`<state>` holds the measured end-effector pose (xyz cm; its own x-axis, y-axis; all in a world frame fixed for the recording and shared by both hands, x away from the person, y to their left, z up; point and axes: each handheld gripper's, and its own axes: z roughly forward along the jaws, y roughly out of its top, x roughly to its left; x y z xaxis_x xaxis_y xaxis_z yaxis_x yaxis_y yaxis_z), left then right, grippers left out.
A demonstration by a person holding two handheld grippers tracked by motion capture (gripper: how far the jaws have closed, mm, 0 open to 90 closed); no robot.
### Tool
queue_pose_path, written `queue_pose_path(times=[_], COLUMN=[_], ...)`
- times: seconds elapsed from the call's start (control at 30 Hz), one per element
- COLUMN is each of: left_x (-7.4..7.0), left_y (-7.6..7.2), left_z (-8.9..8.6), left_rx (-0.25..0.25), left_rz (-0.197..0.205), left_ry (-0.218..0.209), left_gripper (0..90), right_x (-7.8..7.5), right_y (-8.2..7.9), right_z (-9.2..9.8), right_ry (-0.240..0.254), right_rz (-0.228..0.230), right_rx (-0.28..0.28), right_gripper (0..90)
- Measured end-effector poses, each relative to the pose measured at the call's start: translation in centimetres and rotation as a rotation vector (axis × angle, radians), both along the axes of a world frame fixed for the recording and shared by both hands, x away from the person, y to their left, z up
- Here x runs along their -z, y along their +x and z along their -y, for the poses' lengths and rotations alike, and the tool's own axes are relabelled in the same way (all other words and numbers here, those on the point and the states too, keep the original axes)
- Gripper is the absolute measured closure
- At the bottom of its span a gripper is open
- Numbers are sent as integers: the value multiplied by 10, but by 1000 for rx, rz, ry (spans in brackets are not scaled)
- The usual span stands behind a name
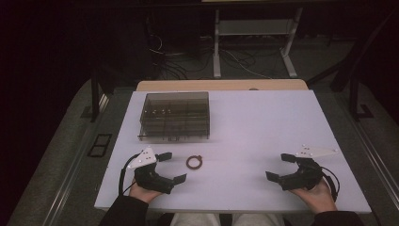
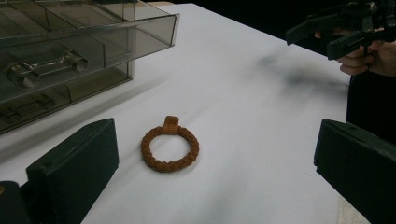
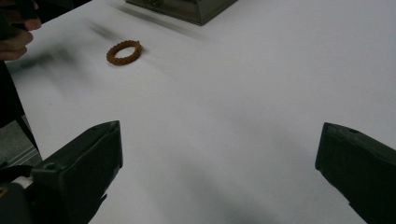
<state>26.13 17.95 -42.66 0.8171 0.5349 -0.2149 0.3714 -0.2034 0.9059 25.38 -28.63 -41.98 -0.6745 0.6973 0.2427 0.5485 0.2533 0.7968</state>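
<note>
lying mid-table w/ room: bracelet point(image 1: 194, 162)

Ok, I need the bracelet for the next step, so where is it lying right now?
The brown bracelet lies flat on the white table, left of centre in the high view, just right of the open left gripper and in front of the smoky plastic organiser box.

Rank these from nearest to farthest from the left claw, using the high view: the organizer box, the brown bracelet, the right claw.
1. Brown bracelet, just right of the left claw.
2. Organizer box, farther up the table.
3. Right claw, across the table at the right.
</note>
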Motion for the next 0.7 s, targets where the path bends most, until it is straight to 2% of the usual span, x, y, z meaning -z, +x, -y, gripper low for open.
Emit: queue_pose_path(times=[0.43, 0.7], left_x=[-1, -3], left_y=[-1, -1], left_z=[-1, -2], left_rx=[0, 14], left_rz=[-11, -11], left_ry=[-11, -4], left_gripper=[0, 0], right_x=[0, 1], right_y=[0, -1], right_z=[0, 1], right_ry=[-3, -4], right_rz=[-10, -12], right_rx=[-2, -2], right_gripper=[0, 0])
